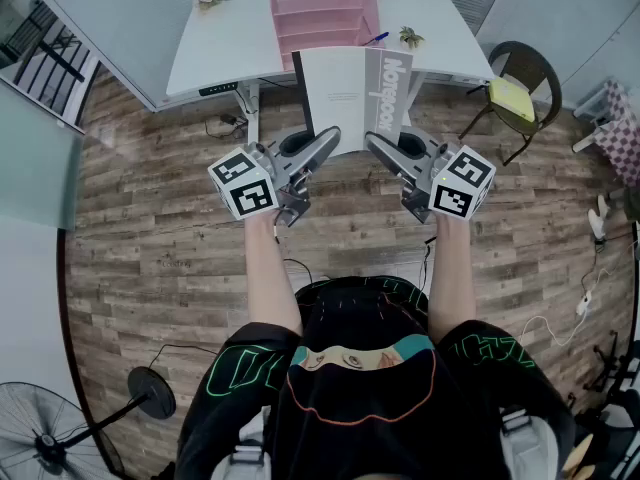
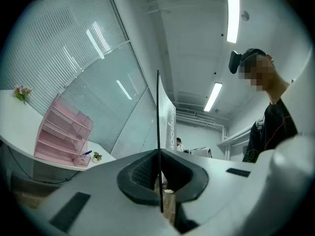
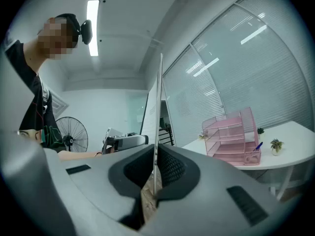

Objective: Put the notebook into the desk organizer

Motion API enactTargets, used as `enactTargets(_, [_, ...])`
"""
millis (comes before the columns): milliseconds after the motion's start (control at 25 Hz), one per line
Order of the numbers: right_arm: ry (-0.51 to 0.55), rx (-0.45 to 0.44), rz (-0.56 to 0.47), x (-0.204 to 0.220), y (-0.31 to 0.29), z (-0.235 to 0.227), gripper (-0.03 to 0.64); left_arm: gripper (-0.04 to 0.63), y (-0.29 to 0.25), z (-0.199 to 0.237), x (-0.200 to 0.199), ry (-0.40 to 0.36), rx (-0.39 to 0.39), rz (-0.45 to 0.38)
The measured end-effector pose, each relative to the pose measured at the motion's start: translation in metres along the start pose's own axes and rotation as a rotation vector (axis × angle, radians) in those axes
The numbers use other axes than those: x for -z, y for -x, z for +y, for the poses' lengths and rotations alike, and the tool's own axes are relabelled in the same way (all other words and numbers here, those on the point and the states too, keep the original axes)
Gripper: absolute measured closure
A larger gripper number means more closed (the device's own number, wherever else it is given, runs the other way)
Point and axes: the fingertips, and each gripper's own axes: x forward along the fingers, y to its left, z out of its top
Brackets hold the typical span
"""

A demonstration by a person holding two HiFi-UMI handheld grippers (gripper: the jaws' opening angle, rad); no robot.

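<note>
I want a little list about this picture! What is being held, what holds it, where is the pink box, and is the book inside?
Held thing: notebook
Held by: left gripper and right gripper, both shut on its near edge
Pink box: desk organizer, standing on the white desk
Book inside: no, it is in the air in front of the desk
Also on the desk: small plant

The desk organizer (image 1: 318, 13) stands mid-desk at the far edge. The desk (image 1: 215, 53) lies free to its left; a blue pen (image 1: 376, 39) and a small plant (image 1: 411, 37) occupy its right. The held notebook (image 1: 345, 93) hangs before its front. A chair (image 1: 522, 83) flanks the desk's right end.
</note>
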Motion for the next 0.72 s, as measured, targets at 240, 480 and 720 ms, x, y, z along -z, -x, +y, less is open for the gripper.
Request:
enactTargets(240, [0.035,0.025,0.021,-0.001,0.003,-0.003,0.598,0.592,-0.004,-0.003,0.0,-0.005,-0.041,0.006])
enactTargets(480, [0.059,0.028,0.001,-0.009,0.003,0.002,0.597,0.591,-0.004,-0.012,-0.009,-0.066,-0.083,0.021])
enactTargets(720, [0.081,0.023,-0.011,-0.015,0.013,-0.013,0.597,0.583,-0.022,-0.009,-0.007,-0.154,-0.14,0.078])
